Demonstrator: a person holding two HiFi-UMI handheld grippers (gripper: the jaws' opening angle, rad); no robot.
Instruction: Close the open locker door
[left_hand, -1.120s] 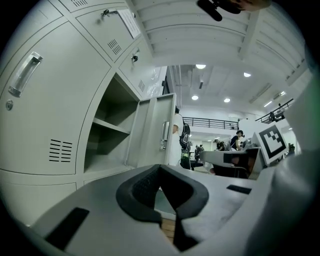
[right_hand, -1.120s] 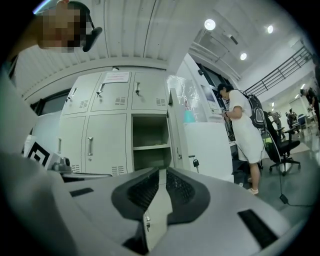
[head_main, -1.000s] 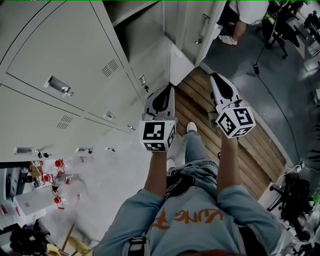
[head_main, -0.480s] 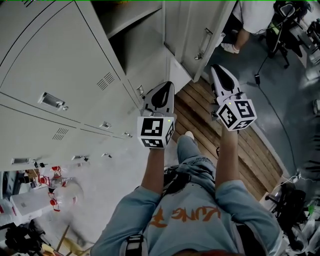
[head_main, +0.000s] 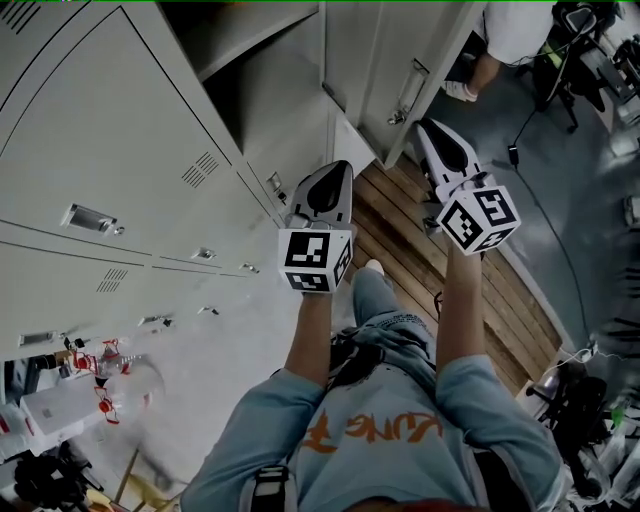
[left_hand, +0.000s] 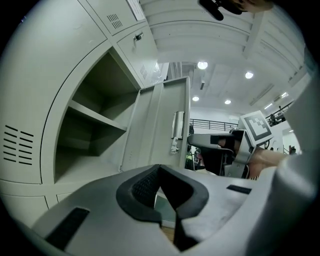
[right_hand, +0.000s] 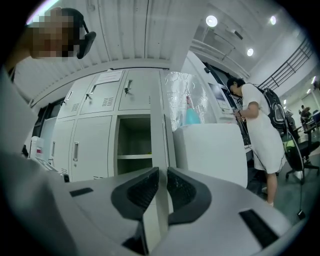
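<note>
A bank of grey lockers (head_main: 110, 150) fills the left of the head view. One compartment (head_main: 255, 85) stands open, its shelf showing, and its door (head_main: 385, 60) with a metal handle (head_main: 406, 92) swings out to the right. My left gripper (head_main: 335, 168) is shut and empty, below the open compartment and apart from it. My right gripper (head_main: 422, 127) is shut too, just right of the door's lower end; I cannot tell if it touches. The left gripper view shows the compartment (left_hand: 95, 130), the door (left_hand: 162, 125) and shut jaws (left_hand: 160, 169). Only a thin slit parts the right gripper's (right_hand: 163, 172) jaws, in line with the distant door's edge (right_hand: 159, 135).
A person in white (head_main: 505, 28) stands past the door, also seen in the right gripper view as a person (right_hand: 262, 130). A white box (right_hand: 210, 150) sits beside the door. Wooden floor planks (head_main: 470, 300) run under my feet. A cart with bottles (head_main: 100, 390) stands at lower left.
The lockers have slid down and left in the head view, showing more of the open compartment and door. Both grippers stay shut; the right one has risen slightly toward the door.
</note>
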